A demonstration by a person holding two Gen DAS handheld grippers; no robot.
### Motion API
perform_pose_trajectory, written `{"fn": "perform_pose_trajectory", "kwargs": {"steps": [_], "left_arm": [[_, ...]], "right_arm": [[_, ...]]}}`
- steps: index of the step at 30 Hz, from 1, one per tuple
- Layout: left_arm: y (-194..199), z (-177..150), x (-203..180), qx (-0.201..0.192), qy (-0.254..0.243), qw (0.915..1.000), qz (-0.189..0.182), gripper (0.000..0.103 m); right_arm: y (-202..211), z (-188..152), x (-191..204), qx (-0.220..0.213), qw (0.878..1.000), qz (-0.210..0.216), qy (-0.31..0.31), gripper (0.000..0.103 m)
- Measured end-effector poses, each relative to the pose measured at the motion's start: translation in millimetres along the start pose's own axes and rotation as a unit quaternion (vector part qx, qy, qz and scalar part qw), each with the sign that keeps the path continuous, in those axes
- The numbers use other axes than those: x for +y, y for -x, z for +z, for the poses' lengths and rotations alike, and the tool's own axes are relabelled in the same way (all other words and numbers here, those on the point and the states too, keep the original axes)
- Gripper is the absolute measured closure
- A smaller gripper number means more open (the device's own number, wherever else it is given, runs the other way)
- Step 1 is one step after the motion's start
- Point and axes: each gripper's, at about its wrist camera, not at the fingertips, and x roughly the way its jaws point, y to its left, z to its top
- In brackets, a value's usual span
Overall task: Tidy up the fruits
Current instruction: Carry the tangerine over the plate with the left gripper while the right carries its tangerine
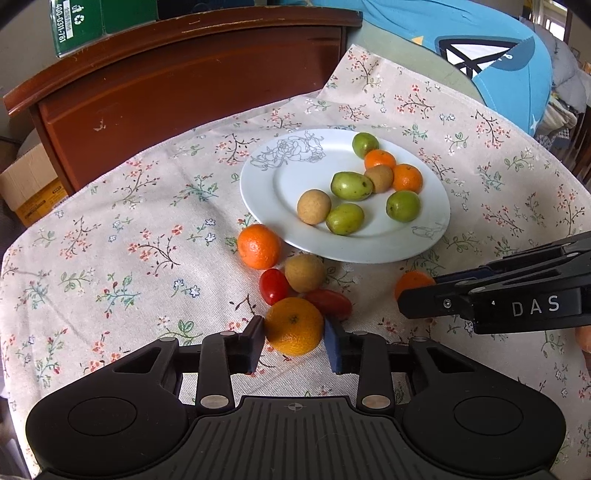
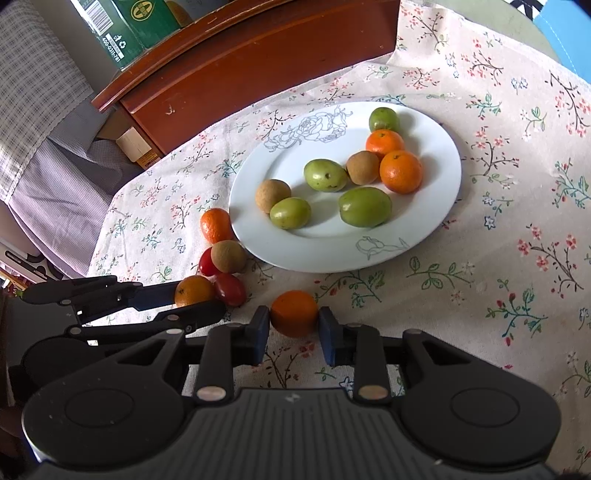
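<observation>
A white plate (image 1: 266, 192) (image 2: 436, 206) holds several green, brown and orange fruits. On the cloth in front of it lie an orange (image 1: 258, 246) (image 2: 215, 225), a brown fruit (image 1: 304, 272) (image 2: 229, 256) and two red tomatoes (image 1: 273, 286) (image 2: 229, 289). My left gripper (image 1: 294, 334) (image 2: 184, 301) has its pads against both sides of a tangerine (image 1: 294, 325) (image 2: 194, 291) on the cloth. My right gripper (image 2: 294, 325) (image 1: 413, 295) has its pads against another tangerine (image 2: 294, 313) (image 1: 412, 281) on the cloth, right of the pile.
A floral cloth (image 1: 129, 258) (image 2: 498, 258) covers the table. A brown wooden cabinet (image 1: 184, 92) (image 2: 240, 62) stands behind it with a green box (image 1: 92, 22) (image 2: 125, 22) on top. A blue cushion (image 1: 498, 55) lies at the back right. A cardboard box (image 1: 29, 184) sits at left.
</observation>
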Motion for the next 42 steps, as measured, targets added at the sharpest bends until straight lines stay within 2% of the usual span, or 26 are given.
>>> {"fn": "perform_pose_trajectory", "kwargs": {"steps": [12, 19, 28, 36, 42], "left_arm": [[30.0, 21.5, 2.3, -0.071, 0.020, 0.9973, 0.000, 0.071], [33.9, 36.2, 5.0, -0.097, 0.035, 0.9947, -0.004, 0.071], [32.6, 59.3, 7.6, -0.124, 0.052, 0.9909, -0.011, 0.071], [16.9, 76.0, 11.2, -0.128, 0.060, 0.9899, -0.015, 0.071], [-2.4, 80.9, 12.9, -0.114, 0.069, 0.9909, -0.017, 0.071]], "right_arm": [[25.9, 17.8, 6.0, -0.061, 0.998, 0.019, 0.016, 0.074], [43.9, 36.6, 2.1, -0.108, 0.994, 0.032, 0.009, 0.074], [51.9, 61.7, -4.6, -0.148, 0.988, 0.025, 0.017, 0.074], [43.6, 75.4, -10.2, -0.158, 0.987, 0.025, 0.022, 0.074], [24.7, 83.6, -16.4, -0.141, 0.989, 0.023, 0.020, 0.074]]}}
